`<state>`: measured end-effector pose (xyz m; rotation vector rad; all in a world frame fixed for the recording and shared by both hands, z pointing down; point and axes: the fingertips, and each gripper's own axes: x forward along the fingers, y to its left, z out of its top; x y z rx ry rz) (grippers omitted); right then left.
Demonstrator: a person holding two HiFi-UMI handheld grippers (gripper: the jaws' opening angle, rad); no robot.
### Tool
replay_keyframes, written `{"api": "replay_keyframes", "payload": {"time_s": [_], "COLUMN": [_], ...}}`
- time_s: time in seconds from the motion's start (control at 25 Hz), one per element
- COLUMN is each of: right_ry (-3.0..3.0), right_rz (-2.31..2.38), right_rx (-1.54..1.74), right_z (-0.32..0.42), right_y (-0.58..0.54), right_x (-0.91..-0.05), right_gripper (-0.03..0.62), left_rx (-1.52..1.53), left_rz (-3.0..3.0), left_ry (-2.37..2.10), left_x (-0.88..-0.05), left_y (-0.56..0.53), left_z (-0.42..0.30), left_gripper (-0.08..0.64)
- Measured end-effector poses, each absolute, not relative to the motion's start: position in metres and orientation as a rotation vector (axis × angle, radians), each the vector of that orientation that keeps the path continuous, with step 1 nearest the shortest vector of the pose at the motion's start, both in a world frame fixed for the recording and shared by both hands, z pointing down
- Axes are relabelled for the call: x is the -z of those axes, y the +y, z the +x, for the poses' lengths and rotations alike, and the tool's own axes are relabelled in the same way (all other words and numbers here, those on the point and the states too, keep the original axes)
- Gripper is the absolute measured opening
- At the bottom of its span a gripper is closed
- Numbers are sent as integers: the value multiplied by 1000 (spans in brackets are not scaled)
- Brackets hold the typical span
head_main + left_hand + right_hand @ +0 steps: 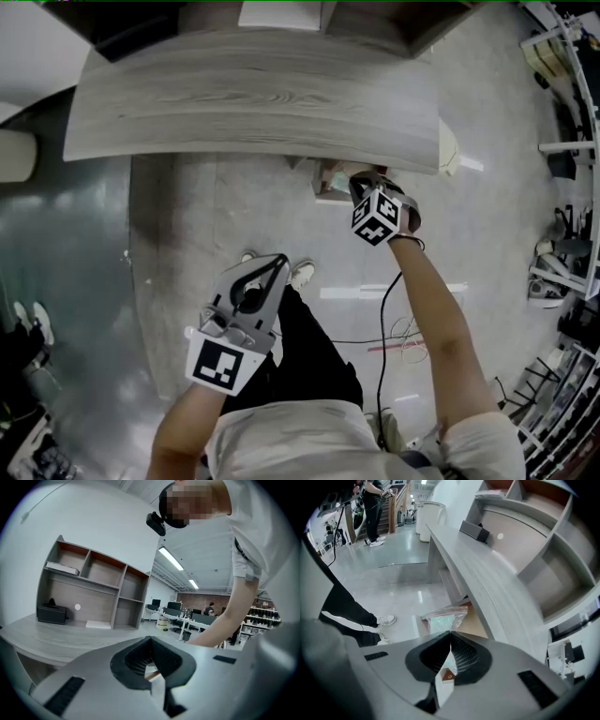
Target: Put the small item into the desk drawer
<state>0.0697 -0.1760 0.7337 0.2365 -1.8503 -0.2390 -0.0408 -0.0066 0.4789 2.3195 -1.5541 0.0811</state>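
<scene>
Your right gripper [450,637] is closed with nothing in it, and it hangs over the open drawer [478,623] in the middle of the right gripper view. The small plastic bag [444,619] lies inside that drawer, under the desk [253,98]. Your left gripper [151,641] is closed and empty too, at the lower left of the head view. The putting-in part looks done. I think only pushing the drawer shut is left.

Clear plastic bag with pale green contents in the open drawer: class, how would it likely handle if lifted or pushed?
The clear plastic bag looks thin and crinkled, so probably floppy when lifted. It lies flat, so likely light. Its glossy film may slide on the wooden drawer, not roll.
</scene>
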Motion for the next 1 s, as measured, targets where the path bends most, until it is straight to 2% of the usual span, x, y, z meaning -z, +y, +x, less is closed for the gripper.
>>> {"api": "replay_keyframes", "payload": {"time_s": [0.4,1.0], "right_ry": [-1923,-2198], "right_rz": [363,861], "right_rx": [242,166], "right_z": [77,124], "right_y": [-168,-191], "right_x": [-643,-430], "right_gripper": [28,26], "left_rx": [-2,178], "left_rz": [2392,2625], "left_ry": [-1547,-1492], "left_x": [-421,-291], "left_y": [-1,-21], "left_z": [-42,-24], "left_gripper": [17,17]}}
